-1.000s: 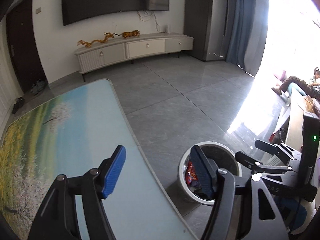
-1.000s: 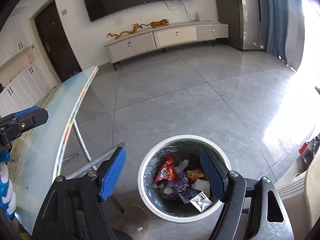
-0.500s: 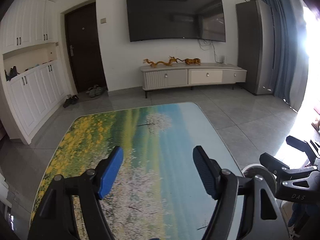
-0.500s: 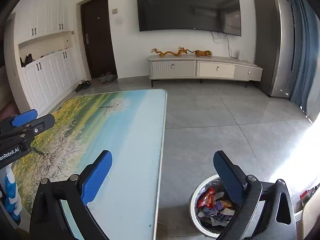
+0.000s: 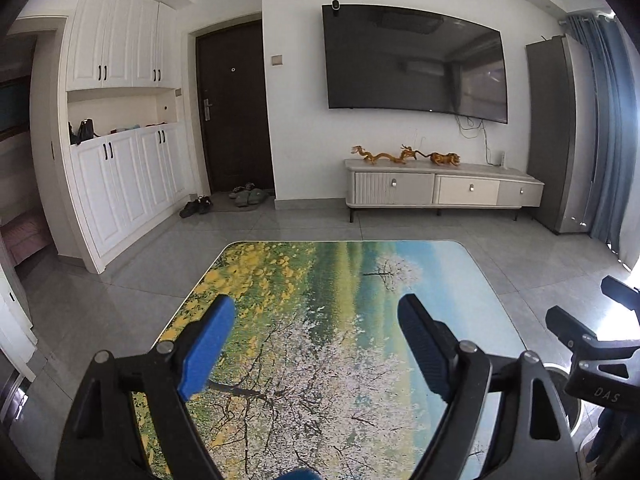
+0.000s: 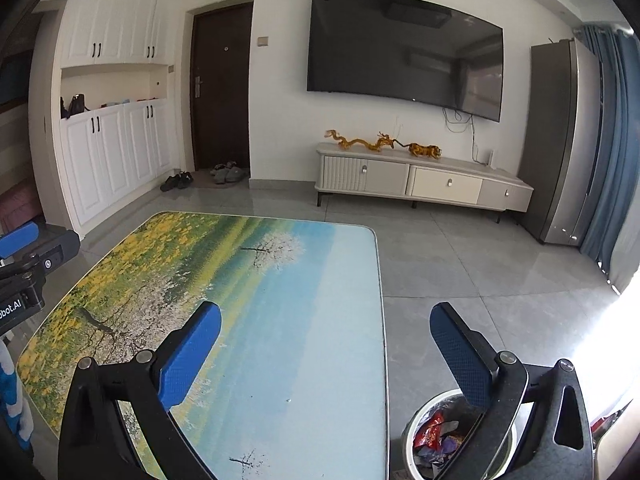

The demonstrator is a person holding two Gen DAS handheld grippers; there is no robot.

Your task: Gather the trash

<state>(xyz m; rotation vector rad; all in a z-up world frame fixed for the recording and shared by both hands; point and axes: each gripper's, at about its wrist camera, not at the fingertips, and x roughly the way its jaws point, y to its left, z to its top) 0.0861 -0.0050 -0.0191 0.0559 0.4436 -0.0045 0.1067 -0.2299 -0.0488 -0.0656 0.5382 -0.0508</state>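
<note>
My left gripper (image 5: 316, 344) is open and empty, held above the table (image 5: 348, 272), whose top carries a printed landscape picture. My right gripper (image 6: 326, 348) is open and empty over the table's right edge (image 6: 380, 288). The white trash bin (image 6: 416, 428) stands on the floor at the lower right, partly behind my right finger, with colourful wrappers (image 6: 434, 434) inside. The right gripper shows at the right edge of the left wrist view (image 5: 592, 344). The left gripper shows at the left edge of the right wrist view (image 6: 24, 276). No trash shows on the table.
A TV cabinet (image 6: 420, 184) with dragon ornaments stands under a wall TV (image 6: 404, 52). White cupboards (image 5: 120, 168) and a dark door (image 5: 232, 112) with shoes (image 5: 244, 198) are at the left. A grey cabinet and blue curtains (image 6: 616, 140) are at the right.
Both grippers have lifted and tilted up from over the bin toward the table and the far wall. The bin has dropped to the lower right. Both stay open.
</note>
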